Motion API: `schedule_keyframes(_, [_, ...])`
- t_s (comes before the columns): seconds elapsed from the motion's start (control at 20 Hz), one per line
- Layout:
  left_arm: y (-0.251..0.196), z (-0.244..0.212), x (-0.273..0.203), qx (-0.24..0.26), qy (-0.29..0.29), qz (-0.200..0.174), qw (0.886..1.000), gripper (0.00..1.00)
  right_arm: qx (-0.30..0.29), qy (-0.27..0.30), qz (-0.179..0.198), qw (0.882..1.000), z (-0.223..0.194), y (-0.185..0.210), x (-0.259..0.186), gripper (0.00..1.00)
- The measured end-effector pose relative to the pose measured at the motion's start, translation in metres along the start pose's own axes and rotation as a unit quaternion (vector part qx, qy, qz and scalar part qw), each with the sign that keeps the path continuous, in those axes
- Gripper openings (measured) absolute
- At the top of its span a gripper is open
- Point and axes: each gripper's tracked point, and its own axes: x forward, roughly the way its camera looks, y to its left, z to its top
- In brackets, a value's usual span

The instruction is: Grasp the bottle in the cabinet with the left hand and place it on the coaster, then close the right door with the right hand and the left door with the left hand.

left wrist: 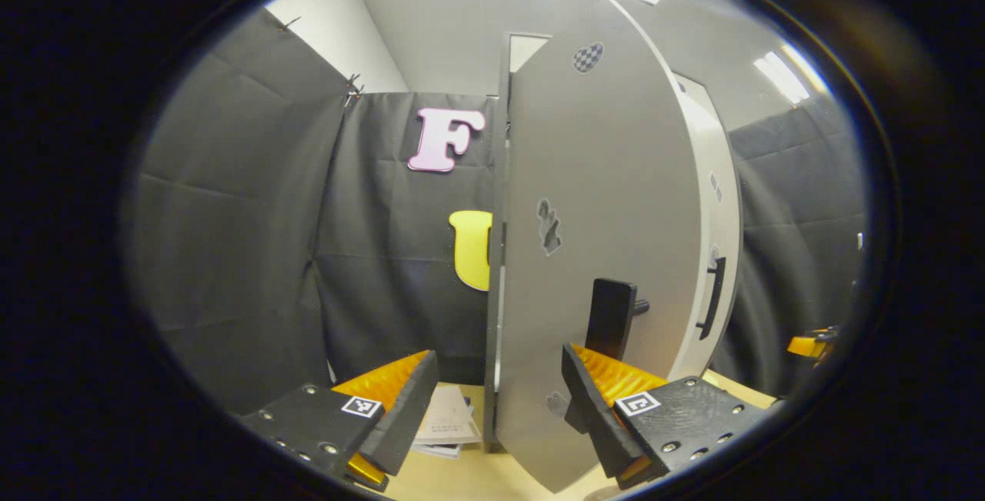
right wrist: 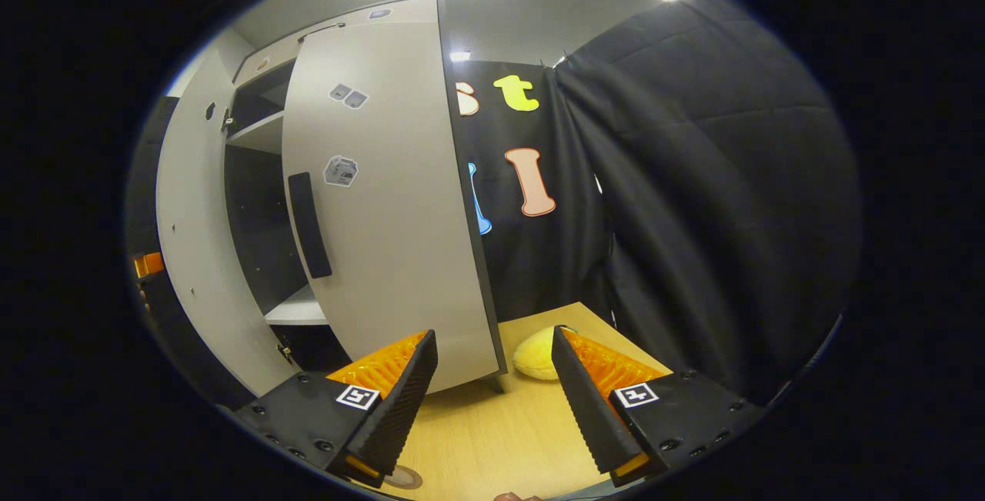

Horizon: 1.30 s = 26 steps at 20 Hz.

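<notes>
In the left gripper view the grey left cabinet door [left wrist: 600, 201] stands close in front, swung out. Its black handle [left wrist: 612, 316] is just above my right finger. My left gripper [left wrist: 499, 366] is open, and the door's lower edge passes between its fingers without touching them. Behind it is the right door [left wrist: 722, 201] with its own handle [left wrist: 712, 297]. In the right gripper view the right door [right wrist: 392, 201] hangs partly open beside the open left door [right wrist: 192, 255], with dark shelves [right wrist: 258, 178] between them. My right gripper [right wrist: 492, 343] is open over the table. A round coaster [right wrist: 404, 476] lies by its left finger.
A yellow soft object [right wrist: 539, 353] lies on the wooden table [right wrist: 492, 424] beside the right door's lower corner. Papers [left wrist: 446, 424] lie on the table left of the left door. Black cloth walls close the booth. The other gripper [left wrist: 808, 345] shows at the far right.
</notes>
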Motion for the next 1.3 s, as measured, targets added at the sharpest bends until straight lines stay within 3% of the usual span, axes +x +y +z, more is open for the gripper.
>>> schedule_keyframes(0.15, [-0.019, -0.006, 0.013, -0.020, 0.000, 0.033, 0.999, 0.99, -0.006, 0.003, -0.009, 1.000, 0.007, -0.029, 0.003, 0.95])
schedule_keyframes(0.35, [-0.074, -0.017, 0.031, -0.063, 0.015, 0.020, 0.998, 1.00, -0.012, 0.006, -0.010, 1.000, 0.016, -0.061, 0.012, 0.95])
schedule_keyframes(0.65, [-0.117, -0.023, 0.000, -0.002, 0.019, 0.043, 0.999, 1.00, -0.022, 0.011, 0.026, 0.999, 0.018, -0.077, 0.034, 0.95])
schedule_keyframes(0.85, [-0.116, -0.030, -0.041, 0.018, 0.016, 0.073, 0.997, 1.00, -0.028, 0.021, 0.058, 0.998, 0.004, -0.069, 0.052, 0.95])
schedule_keyframes(0.95, [-0.115, -0.031, -0.066, 0.009, 0.008, 0.074, 0.997, 0.88, -0.024, 0.035, 0.076, 0.996, -0.005, -0.058, 0.055, 0.95])
schedule_keyframes(1.0, [-0.113, -0.033, -0.077, 0.002, 0.007, 0.071, 0.997, 0.88, -0.021, 0.035, 0.083, 0.996, -0.006, -0.051, 0.054, 0.92])
schedule_keyframes(1.05, [-0.110, -0.034, -0.088, -0.003, 0.007, 0.070, 0.998, 1.00, -0.020, 0.032, 0.088, 0.995, -0.005, -0.045, 0.053, 0.95])
schedule_keyframes(1.15, [-0.099, -0.029, -0.109, -0.005, -0.001, 0.076, 0.997, 1.00, -0.024, 0.024, 0.094, 0.995, -0.005, -0.034, 0.053, 0.91])
schedule_keyframes(1.25, [-0.094, -0.014, -0.122, -0.013, -0.022, 0.068, 0.997, 1.00, -0.025, 0.018, 0.104, 0.994, -0.002, -0.018, 0.055, 0.95])
schedule_keyframes(1.3, [-0.093, -0.005, -0.125, -0.017, -0.032, 0.058, 0.998, 1.00, -0.024, 0.018, 0.112, 0.993, 0.001, -0.008, 0.055, 0.92])
